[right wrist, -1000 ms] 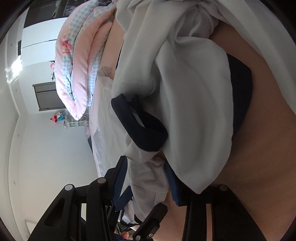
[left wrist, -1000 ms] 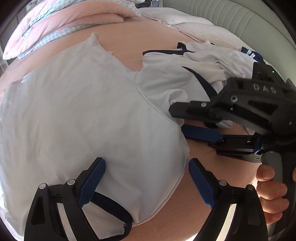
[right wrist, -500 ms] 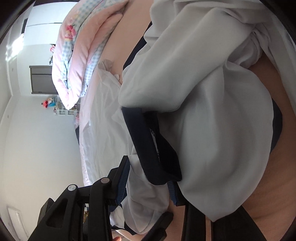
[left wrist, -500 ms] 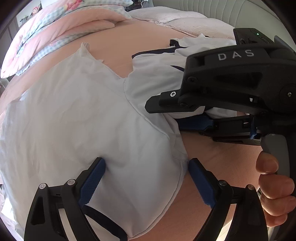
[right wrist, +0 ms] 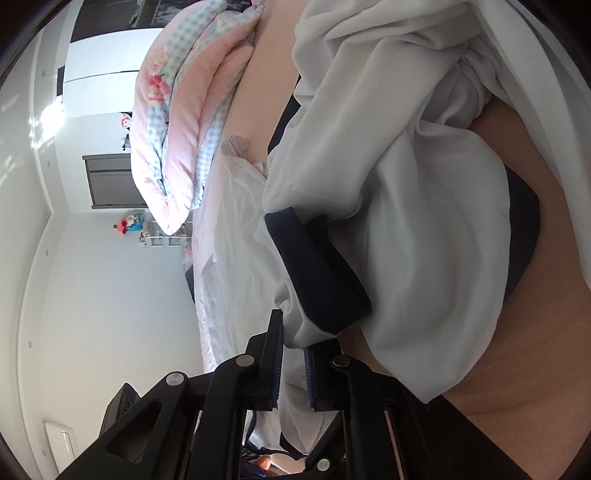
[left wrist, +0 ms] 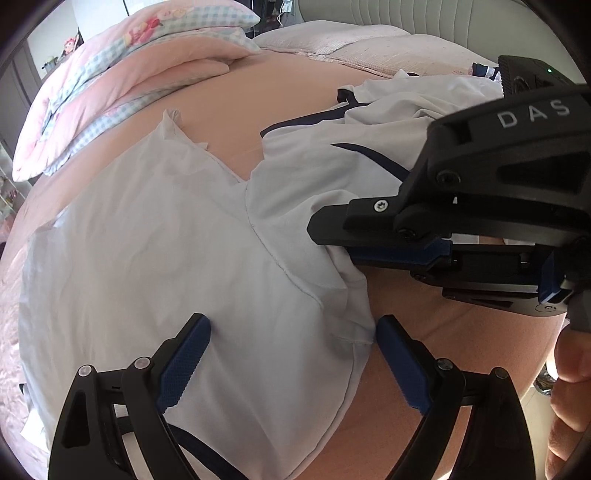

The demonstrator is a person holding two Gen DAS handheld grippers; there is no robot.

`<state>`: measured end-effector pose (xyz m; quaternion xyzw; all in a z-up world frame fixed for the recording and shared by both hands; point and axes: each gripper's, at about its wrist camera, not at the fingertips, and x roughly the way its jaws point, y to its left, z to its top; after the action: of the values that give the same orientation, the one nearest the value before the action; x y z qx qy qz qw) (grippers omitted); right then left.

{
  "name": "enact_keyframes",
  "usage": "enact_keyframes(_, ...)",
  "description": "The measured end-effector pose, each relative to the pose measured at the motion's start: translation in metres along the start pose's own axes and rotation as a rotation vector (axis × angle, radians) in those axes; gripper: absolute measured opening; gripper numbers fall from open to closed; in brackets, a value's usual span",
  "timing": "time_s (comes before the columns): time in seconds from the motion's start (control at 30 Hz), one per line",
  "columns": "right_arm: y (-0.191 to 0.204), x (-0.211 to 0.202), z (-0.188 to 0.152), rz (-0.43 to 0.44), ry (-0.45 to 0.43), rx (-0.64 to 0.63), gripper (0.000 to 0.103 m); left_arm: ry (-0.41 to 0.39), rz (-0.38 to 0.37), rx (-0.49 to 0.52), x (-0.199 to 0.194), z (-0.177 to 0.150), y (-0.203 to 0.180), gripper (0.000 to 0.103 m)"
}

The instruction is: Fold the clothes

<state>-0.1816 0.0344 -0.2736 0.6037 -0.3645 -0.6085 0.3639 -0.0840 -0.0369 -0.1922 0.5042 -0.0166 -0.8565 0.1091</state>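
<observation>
A white shirt with navy trim [left wrist: 177, 266] lies spread on the pink bed sheet [left wrist: 258, 107]. My left gripper [left wrist: 291, 350] is open, its blue pads straddling the shirt's near corner. My right gripper [right wrist: 293, 365] is turned sideways and shut on a fold of the shirt's sleeve [right wrist: 424, 236], with the navy cuff [right wrist: 317, 273] just beyond its fingers. In the left wrist view the right gripper [left wrist: 332, 236] pinches the sleeve near the armpit seam.
A folded pink and blue checked quilt [left wrist: 122, 77] lies at the far left of the bed. Pale pillows [left wrist: 369, 44] and a padded headboard [left wrist: 424, 14] are behind. A white wall and a grey door [right wrist: 110, 181] show in the right wrist view.
My right gripper has closed on the sleeve fabric and shifted left over the shirt. My left gripper has stayed open over the near corner.
</observation>
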Motion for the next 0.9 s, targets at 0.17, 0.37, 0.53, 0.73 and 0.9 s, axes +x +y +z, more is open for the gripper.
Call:
enact_keyframes(0.17, 0.013, -0.004, 0.001, -0.009, -0.009, -0.041, 0.008, -0.036, 0.007, 0.015, -0.005, 0.004, -0.003, 0.092)
enact_keyframes(0.37, 0.029, -0.015, 0.002, 0.054, -0.005, -0.097, 0.007, -0.104, 0.041, 0.046, 0.001, -0.008, -0.008, 0.093)
enact_keyframes(0.53, 0.035, -0.018, 0.004, 0.084, -0.008, -0.107, 0.007, -0.134, 0.104, 0.076, 0.013, 0.005, -0.028, 0.103)
enact_keyframes(0.73, 0.030, -0.023, 0.002, 0.099, -0.011, -0.095, 0.007, -0.095, 0.072, 0.106, 0.014, 0.020, -0.030, 0.103)
enact_keyframes(0.9, 0.027, -0.028, 0.006, 0.117, -0.025, -0.071, 0.007, -0.101, 0.133, 0.124, 0.009, 0.036, -0.036, 0.101)
